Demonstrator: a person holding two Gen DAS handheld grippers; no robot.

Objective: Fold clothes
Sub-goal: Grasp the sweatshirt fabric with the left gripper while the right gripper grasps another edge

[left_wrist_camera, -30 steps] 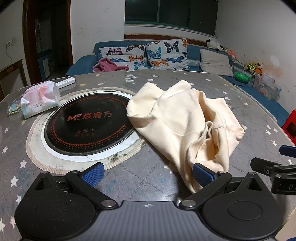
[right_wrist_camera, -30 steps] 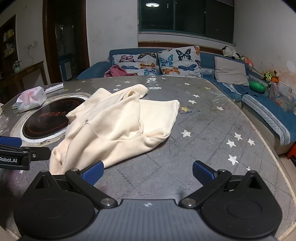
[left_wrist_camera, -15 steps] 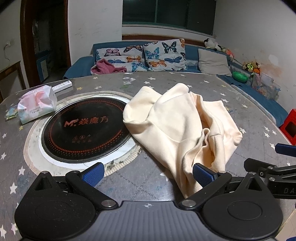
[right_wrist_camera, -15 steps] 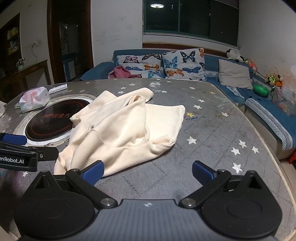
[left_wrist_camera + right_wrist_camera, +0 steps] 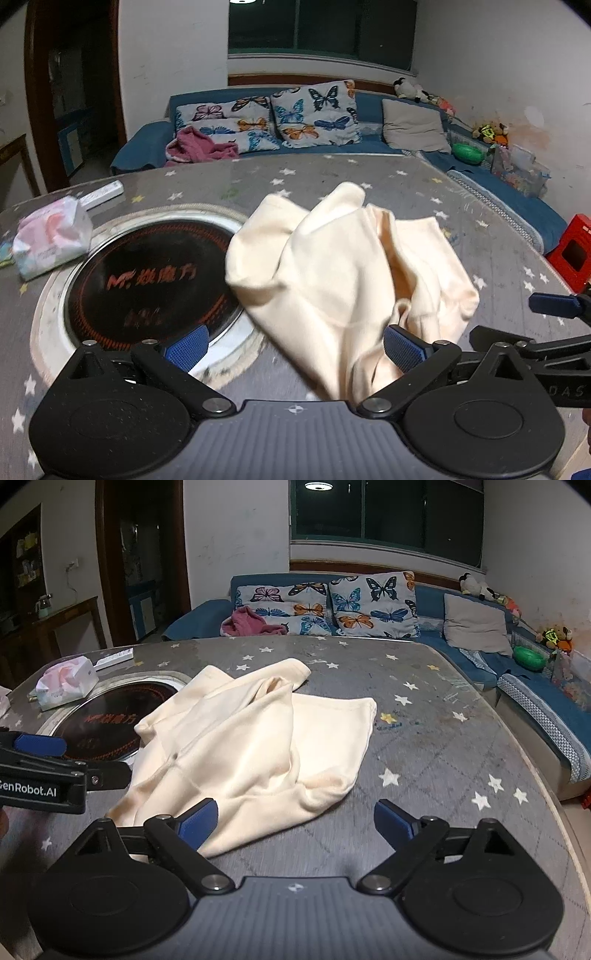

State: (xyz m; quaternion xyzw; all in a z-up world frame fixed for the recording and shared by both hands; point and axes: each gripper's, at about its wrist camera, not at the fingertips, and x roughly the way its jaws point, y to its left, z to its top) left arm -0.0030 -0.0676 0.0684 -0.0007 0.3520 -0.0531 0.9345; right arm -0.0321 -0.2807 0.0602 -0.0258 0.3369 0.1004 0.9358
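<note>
A crumpled cream garment (image 5: 343,273) lay in a loose heap near the middle of a grey, star-printed round table (image 5: 424,746), its left edge draped over the rim of the black induction hob (image 5: 147,280) set into the tabletop. In the right wrist view the garment (image 5: 243,746) spread from the centre toward 7 o'clock, one folded flap reaching toward 12 o'clock.

The left gripper (image 5: 295,349) hovered at the near edge of the cloth with its blue-padded fingers (image 5: 186,349) spread wide; fabric lay between them, but the pads did not press it. The right gripper (image 5: 295,825) was closing from a wide spread, its left pad over the garment's near hem and its right pad above bare tabletop, gripping nothing. Each tool showed in the other's view: the right gripper (image 5: 554,306) at 3 o'clock, the left gripper (image 5: 40,746) at 9 o'clock.

A pink-and-white tissue pack (image 5: 51,236) sat at 10 o'clock beside the hob, with a white remote control (image 5: 103,194) just beyond it. Behind the table, at 12 o'clock, stood a blue sofa (image 5: 147,144) with butterfly cushions (image 5: 314,114) and a bundled pink cloth (image 5: 199,147).
</note>
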